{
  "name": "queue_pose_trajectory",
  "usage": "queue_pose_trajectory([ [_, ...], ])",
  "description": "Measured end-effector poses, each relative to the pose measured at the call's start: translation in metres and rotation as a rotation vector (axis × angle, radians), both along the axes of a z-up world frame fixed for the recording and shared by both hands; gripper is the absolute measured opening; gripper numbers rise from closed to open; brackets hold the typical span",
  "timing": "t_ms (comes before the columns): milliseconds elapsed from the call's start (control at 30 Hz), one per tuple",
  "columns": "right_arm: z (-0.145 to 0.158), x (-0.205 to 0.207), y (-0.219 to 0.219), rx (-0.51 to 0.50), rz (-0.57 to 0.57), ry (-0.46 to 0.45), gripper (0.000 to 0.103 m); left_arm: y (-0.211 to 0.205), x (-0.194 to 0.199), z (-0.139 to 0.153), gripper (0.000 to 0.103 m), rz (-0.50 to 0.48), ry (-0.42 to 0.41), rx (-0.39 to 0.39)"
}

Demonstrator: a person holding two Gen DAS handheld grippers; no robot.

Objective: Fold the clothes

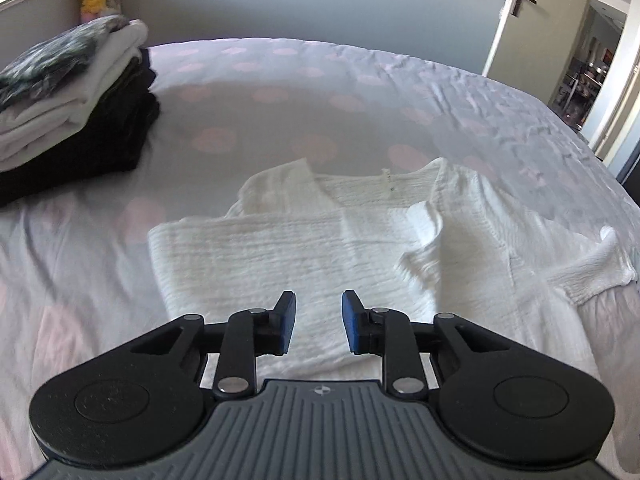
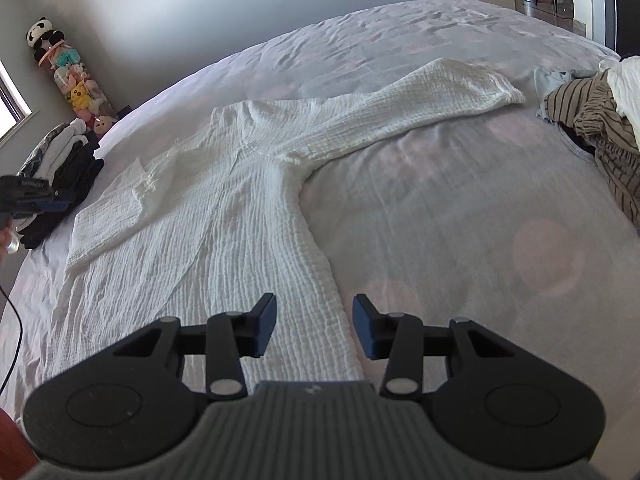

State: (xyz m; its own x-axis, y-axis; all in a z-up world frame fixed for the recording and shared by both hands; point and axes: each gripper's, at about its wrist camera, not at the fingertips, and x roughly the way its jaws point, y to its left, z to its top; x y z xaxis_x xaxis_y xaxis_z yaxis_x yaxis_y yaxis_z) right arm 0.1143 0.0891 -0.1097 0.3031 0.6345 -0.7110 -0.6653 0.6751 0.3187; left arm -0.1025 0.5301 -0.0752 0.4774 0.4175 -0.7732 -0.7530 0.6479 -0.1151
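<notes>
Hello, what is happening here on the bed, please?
A person is folding clothes with a two-finger tool in each hand. A white crinkled top lies on the bedsheet, one sleeve already folded over its body, the other sleeve spread out. The left tool and the right tool are both open above the top, holding nothing. A stack of folded clothes sits at one side, a pile of unfolded clothes at the other.

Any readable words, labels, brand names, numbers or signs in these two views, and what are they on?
No readable text in either view.
Small round emblem on the left gripper body: a symbol, no letters.
Neck tag inside the white garment: too small to read.
Dark item high on the wall in the right wrist view: cut off, unreadable.
</notes>
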Motion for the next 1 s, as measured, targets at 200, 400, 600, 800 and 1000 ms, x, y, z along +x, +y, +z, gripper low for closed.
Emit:
queue_pose_trajectory([
  [200, 0.003, -0.002, 0.0, -0.023, 0.004, -0.006, 0.047, -0.004, -0.051, -0.024, 0.029, 0.148, 0.034, 0.048],
  [400, 0.006, 0.0, 0.003, -0.063, -0.005, 0.012, 0.047, -0.008, -0.066, -0.051, 0.029, 0.232, 0.06, 0.058],
  [600, 0.023, -0.009, 0.032, -0.151, 0.034, -0.076, 0.053, 0.003, -0.064, -0.077, 0.031, 0.295, 0.247, 0.042],
  [800, 0.026, -0.025, 0.12, -0.222, 0.146, -0.21, 0.054, 0.009, -0.072, -0.073, 0.031, 0.312, 0.235, 0.046],
  [1000, 0.007, -0.052, 0.234, -0.301, 0.347, -0.38, 0.045, 0.012, -0.069, -0.065, 0.032, 0.27, 0.178, 0.095],
])
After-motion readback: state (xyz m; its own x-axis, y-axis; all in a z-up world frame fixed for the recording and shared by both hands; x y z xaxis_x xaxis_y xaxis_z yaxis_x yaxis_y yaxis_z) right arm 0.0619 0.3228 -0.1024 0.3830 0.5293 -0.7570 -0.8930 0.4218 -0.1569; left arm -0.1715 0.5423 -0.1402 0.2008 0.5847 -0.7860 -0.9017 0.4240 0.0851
